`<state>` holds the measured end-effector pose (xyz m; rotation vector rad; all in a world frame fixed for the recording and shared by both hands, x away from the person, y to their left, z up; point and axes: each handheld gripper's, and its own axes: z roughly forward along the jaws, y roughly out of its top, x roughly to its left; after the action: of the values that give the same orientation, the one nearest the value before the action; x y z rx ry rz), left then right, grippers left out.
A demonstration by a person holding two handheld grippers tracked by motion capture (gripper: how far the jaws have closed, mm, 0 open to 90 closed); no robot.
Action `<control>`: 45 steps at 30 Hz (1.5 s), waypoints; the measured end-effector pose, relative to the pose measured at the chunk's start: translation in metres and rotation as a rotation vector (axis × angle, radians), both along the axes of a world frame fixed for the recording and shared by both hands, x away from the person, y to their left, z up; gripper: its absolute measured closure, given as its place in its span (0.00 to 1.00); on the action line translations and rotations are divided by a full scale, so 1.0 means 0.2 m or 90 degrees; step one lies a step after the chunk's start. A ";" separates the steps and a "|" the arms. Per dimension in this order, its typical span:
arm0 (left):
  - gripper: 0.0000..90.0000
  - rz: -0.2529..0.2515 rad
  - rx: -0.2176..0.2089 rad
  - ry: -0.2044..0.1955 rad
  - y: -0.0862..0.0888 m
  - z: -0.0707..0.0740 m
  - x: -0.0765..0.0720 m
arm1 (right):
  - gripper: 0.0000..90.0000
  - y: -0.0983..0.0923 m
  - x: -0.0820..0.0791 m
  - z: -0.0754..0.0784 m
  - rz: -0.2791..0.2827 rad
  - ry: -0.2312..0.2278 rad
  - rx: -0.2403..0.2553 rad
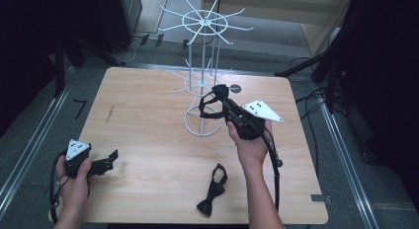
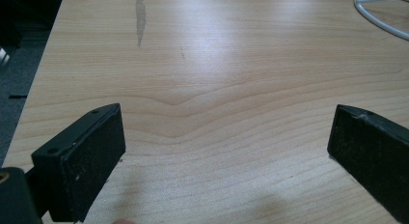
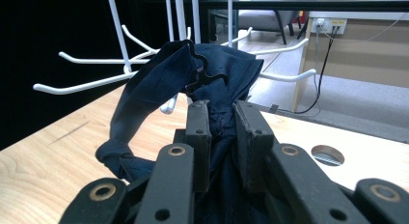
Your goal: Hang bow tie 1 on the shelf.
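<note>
Right claw (image 3: 222, 119) is clamped on a dark navy bow tie (image 3: 212, 84), jaws nearly together w/ fabric pinched between them. The strap loop hangs off to the claw's left, and a small black hook clasp sits just above the jaw tips. Held high and tilted up toward the white wire rack (image 1: 205, 66), prob. so the loop or clasp can slip over one of the lower prongs just ahead of the claw; the prongs curl up at the ends to keep things from sliding off.

Left claw (image 2: 226, 151) hovers low over the counter (image 2: 217, 64), jaws spread wide, nothing between them; looks parked out of the way near the person's edge.

A 2nd bow tie (image 1: 212, 189) lies flat on the counter, back toward the person from the right claw, likely next to hang.

No brand, label or readable writing anywhere.
</note>
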<state>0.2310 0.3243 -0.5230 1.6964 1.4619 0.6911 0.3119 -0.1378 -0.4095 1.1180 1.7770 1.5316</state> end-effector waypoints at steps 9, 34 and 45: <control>0.00 0.001 0.002 -0.002 0.00 0.00 0.00 | 0.87 0.01 0.03 -0.06 -0.014 0.013 0.015; 0.00 0.000 0.003 -0.001 0.00 0.00 0.00 | 0.62 0.00 0.01 -0.22 -0.003 0.059 0.013; 0.00 0.001 0.001 -0.001 0.00 0.00 0.00 | 0.55 -0.07 -0.09 -0.28 0.003 0.070 -0.001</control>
<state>0.2307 0.3241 -0.5229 1.6960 1.4615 0.6941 0.2946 -0.1523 -0.4649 1.2195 1.8536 1.4957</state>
